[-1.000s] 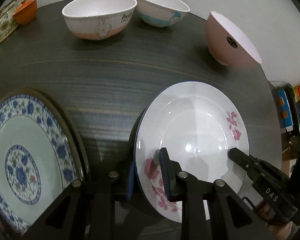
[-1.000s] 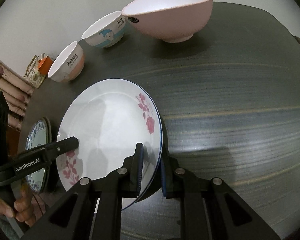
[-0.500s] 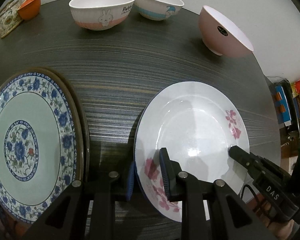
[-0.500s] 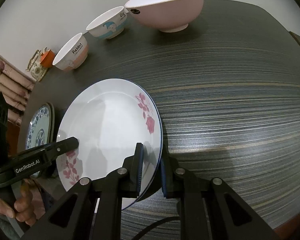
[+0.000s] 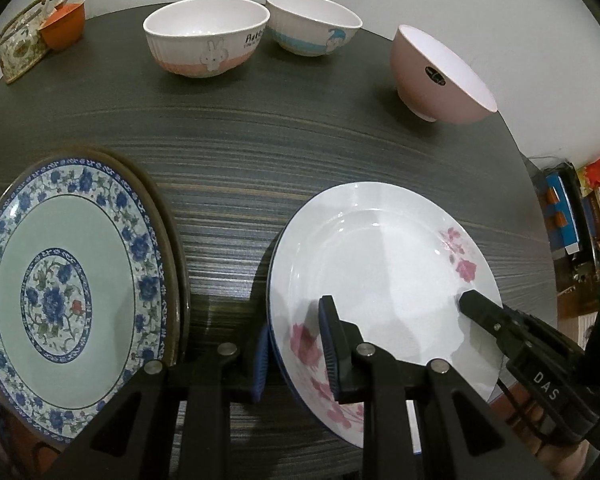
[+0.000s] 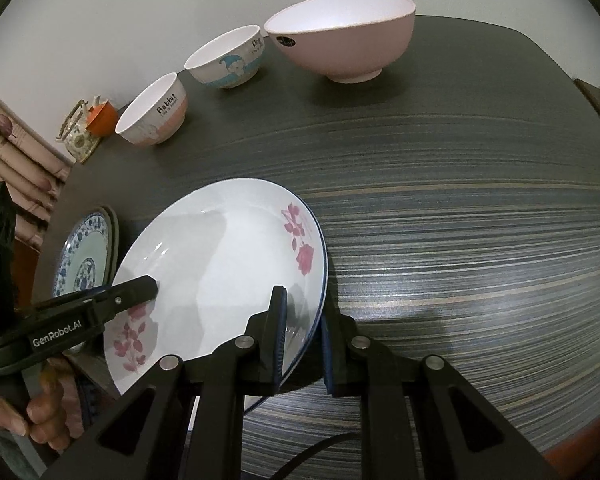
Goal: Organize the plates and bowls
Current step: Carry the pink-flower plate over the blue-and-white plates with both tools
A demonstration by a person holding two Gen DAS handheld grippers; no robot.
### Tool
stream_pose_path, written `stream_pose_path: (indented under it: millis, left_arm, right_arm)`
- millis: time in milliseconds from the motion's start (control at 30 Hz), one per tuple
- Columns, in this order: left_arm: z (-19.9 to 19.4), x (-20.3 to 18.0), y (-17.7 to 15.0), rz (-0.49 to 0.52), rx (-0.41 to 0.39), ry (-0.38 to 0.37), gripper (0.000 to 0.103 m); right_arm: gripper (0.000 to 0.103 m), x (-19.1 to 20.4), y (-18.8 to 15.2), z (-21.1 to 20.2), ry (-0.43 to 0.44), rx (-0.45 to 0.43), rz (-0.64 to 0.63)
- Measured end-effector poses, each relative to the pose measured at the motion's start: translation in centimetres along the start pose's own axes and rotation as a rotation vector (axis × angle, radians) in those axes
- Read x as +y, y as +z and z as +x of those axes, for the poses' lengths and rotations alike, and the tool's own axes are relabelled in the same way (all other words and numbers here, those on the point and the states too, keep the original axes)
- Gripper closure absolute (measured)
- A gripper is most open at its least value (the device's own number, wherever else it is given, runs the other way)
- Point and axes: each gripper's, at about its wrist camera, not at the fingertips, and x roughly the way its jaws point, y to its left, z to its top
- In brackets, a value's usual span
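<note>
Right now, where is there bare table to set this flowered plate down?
The widest bare stretch of table lies right of the pink-flowered plate, in front of the pink bowl. A narrower strip separates it from the blue-patterned plate. The far edge is crowded: rabbit bowl, blue-banded bowl.

Two handheld grippers, matte black throughout.
Left gripper (image 5: pixel 296 352): angular black linkage arms, round silver pivot screws, ribbed blue pads on the fingers (image 5: pixel 329 344); white "GenRobot.AI" lettering along one side. Right gripper (image 6: pixel 302 344): same build, white "DAS" marking, thin black cable looping underneath.
</note>
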Motion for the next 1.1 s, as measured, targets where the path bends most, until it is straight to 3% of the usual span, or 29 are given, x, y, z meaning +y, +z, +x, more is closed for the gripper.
stream_pose_path:
  millis: [500, 1100]
  left_arm:
    - [-2.5, 2.5, -2.1, -0.036, -0.049, 0.006, 0.08]
    - [-7.2, 7.1, -3.9, -0.121, -0.124, 0.023, 0.08]
  right_arm:
    - [0.088, 1.8, 1.2, -1.1, 0.008, -0.037, -0.029]
    - [0.088, 7.3, 2.6, -1.4, 0.06, -0.064, -0.089]
